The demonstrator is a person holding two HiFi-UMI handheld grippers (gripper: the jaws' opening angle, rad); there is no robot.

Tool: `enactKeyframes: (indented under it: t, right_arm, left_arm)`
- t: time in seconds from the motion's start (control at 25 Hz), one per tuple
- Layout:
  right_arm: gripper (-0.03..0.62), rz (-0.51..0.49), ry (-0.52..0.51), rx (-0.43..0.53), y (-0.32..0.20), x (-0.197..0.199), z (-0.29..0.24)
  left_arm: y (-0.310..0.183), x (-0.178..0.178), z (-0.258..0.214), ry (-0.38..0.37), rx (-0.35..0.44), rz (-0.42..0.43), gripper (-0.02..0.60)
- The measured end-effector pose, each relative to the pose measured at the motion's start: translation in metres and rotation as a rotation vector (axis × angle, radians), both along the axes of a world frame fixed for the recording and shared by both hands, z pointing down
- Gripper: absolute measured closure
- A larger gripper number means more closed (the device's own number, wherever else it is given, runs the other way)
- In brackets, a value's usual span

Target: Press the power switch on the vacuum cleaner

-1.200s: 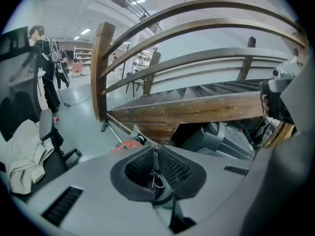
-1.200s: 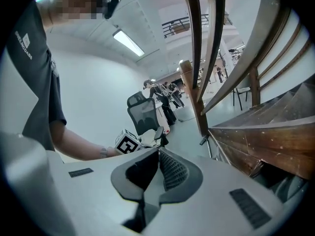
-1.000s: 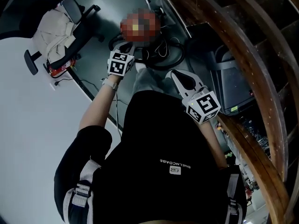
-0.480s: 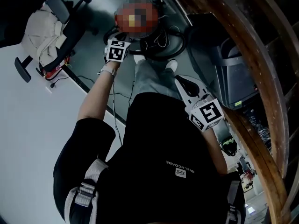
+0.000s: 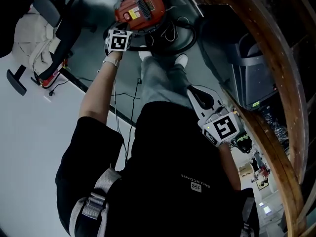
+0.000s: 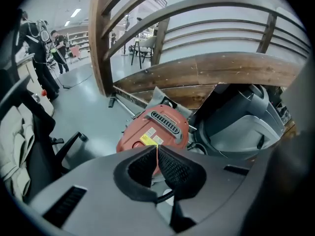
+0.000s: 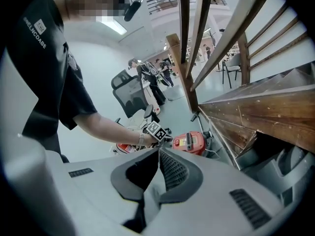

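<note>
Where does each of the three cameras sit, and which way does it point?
Head view: on the person's head, facing steeply down at the round red vacuum cleaner; black shirt and left arm show.
Left gripper view: on the left gripper, facing the vacuum cleaner; shut jaws show.
Right gripper view: on the right gripper, facing across the floor; shut jaws and the left arm show.
Shared: all three see the vacuum cleaner.

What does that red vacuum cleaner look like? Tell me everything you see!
The vacuum cleaner is a round, red-orange plastic tub on the grey floor. It has a black ribbed grille on top, a yellow label and a black hose looped beside it. The left gripper, jaws shut, points at it; contact can't be told.
</note>
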State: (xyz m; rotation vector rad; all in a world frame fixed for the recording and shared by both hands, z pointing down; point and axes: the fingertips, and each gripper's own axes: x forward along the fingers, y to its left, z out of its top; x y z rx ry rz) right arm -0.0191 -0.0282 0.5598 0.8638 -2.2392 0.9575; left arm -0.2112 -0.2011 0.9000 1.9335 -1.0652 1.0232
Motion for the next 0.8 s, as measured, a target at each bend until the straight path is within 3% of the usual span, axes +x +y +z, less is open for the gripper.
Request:
enactKeyframes:
  t: [0.8]
  right_arm:
    - [0.565, -0.033, 0.018, -0.102, -0.011, -0.036, 0.083]
  left_arm:
    - [-0.022, -0.011, 0.106, -0.018, -0.057, -0.037, 0.566]
